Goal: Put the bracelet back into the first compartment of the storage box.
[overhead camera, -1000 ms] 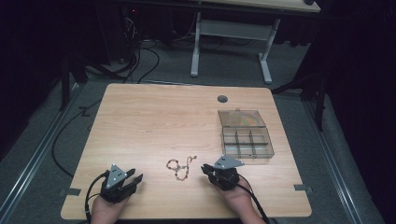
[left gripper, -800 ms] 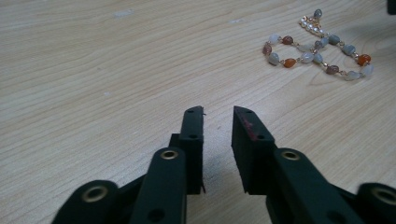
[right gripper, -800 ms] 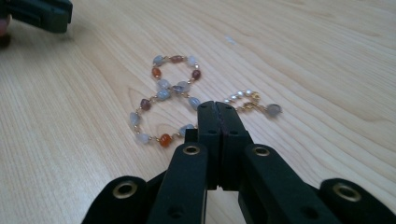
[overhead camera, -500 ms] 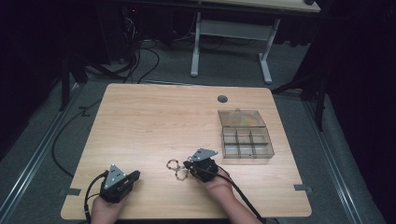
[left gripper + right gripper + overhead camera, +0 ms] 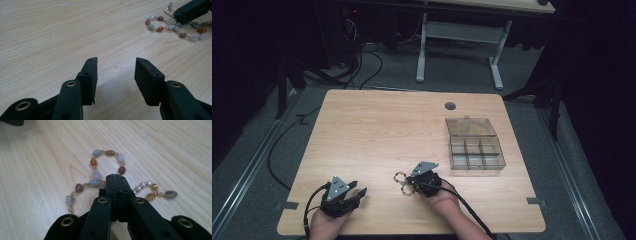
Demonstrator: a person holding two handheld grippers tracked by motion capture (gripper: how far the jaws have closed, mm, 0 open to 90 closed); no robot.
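Note:
A beaded bracelet [image 5: 400,178] of grey, orange and brown stones with a gold clasp lies on the wooden table [image 5: 387,130] near its front edge. My right gripper [image 5: 408,186] has its jaws pressed together on the chain where the loop crosses itself; in the right gripper view the beads [image 5: 107,152] curl out ahead of the gripper [image 5: 116,176]. My left gripper [image 5: 359,192] rests open at the front left, nothing between its fingers [image 5: 90,72]. In the left gripper view the bracelet [image 5: 172,26] and the right gripper [image 5: 191,10] sit at top right.
A clear plastic compartment box [image 5: 476,154] stands at the right of the table with its lid [image 5: 471,126] laid open behind it. A round cable hole [image 5: 450,106] is near the far edge. Another desk's legs [image 5: 422,50] stand beyond.
My right gripper has moved left from beside the box to the bracelet and closed on it; the bracelet is now more bunched. The left gripper has stayed put.

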